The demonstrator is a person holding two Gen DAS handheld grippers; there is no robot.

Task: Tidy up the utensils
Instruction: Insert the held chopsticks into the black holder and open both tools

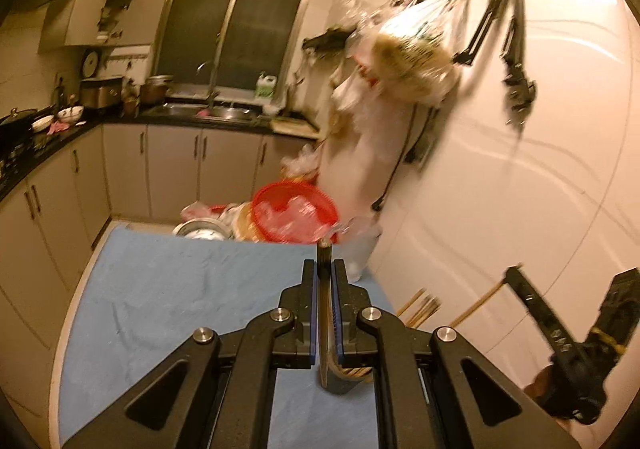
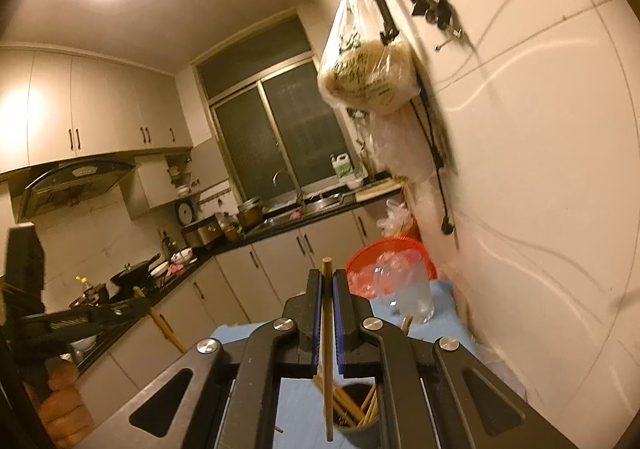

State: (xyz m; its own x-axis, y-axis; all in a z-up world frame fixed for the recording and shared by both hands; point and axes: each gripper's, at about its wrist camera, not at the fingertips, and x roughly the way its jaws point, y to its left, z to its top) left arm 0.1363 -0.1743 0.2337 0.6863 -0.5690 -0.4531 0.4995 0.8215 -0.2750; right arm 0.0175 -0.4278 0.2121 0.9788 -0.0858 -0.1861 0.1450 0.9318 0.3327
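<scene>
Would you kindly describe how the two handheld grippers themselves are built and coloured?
Both match: the left gripper and right gripper have matte black linkage arms with triangular cut-outs, round silver pivot bolts, and two flat black fingers lined with blue pads. No cables or sleeves are clearly visible.

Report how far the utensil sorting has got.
Done: several wooden chopsticks already stand in the dark round holder on the blue cloth-covered table. In hand: the left gripper is shut on a dark chopstick, the right gripper on a brown one. Left: placing both; no other loose utensils are visible.
</scene>
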